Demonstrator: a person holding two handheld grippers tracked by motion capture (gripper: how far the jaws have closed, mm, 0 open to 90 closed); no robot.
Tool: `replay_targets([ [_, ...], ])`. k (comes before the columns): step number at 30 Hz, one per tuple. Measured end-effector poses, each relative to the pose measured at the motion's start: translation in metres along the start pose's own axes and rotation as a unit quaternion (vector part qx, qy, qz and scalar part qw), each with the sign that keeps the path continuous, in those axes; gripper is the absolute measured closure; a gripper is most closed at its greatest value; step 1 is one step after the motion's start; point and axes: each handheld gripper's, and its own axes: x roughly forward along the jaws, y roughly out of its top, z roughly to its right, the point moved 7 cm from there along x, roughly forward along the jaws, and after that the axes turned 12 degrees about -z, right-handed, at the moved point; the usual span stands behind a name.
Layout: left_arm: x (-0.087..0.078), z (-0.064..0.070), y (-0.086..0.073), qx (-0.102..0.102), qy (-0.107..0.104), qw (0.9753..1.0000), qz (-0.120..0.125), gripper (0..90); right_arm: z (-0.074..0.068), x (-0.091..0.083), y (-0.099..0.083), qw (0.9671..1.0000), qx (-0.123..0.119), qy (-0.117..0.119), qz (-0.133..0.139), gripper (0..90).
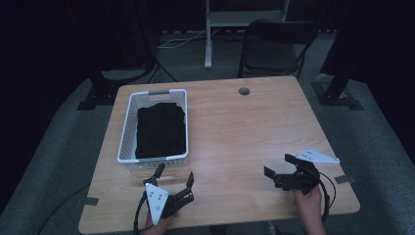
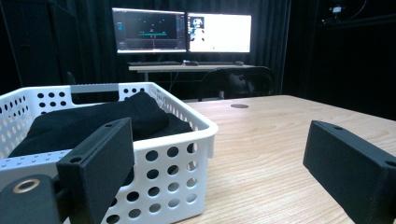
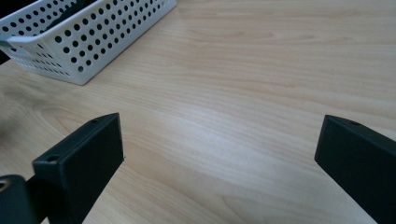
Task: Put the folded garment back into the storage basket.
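Nearest the high camera: the left gripper (image 1: 174, 179), held low at the near edge of the table (image 1: 235, 137), jaws spread wide with nothing between them, its tips just short of the near wall of the white basket (image 1: 126, 128). In the left gripper view one jaw stands close against the perforated basket wall (image 2: 177, 163), the other out over bare wood. Right gripper (image 1: 280, 166) sits well apart on the person's right side, angled toward the table's middle, jaws also wide apart and empty; the right gripper view has the table surface between them and the basket corner (image 3: 88, 42) far off at upper left. The thing nearest the left gripper is the black cloth (image 1: 161, 129), folded and lying inside the basket, bulging a little above the rim in the left gripper view (image 2: 93, 122). Judgement: work looks unstarted; the likely reach is over the rim into the cloth. Risks: the left jaw is close enough to the wall that a forward push could catch the rim and shove or tip the light basket; a shallow pinch may lift only the top layer, so the fold opens or drags the basket along. The cloth is black in dim light, and its edges are hard to judge.
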Motion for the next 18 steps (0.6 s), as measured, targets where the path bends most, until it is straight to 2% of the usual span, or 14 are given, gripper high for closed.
replay_targets([
  [7,0.000,0.000,0.000,0.000,0.000,1.0000,0.000,10.2,0.009,0.000,-0.016,0.9998,0.019,-0.009,0.000,1.3],
  [18,0.000,0.000,0.000,0.000,0.000,1.0000,-0.001,10.2,0.022,-0.004,-0.032,0.9989,0.034,-0.033,0.001,1.3],
])
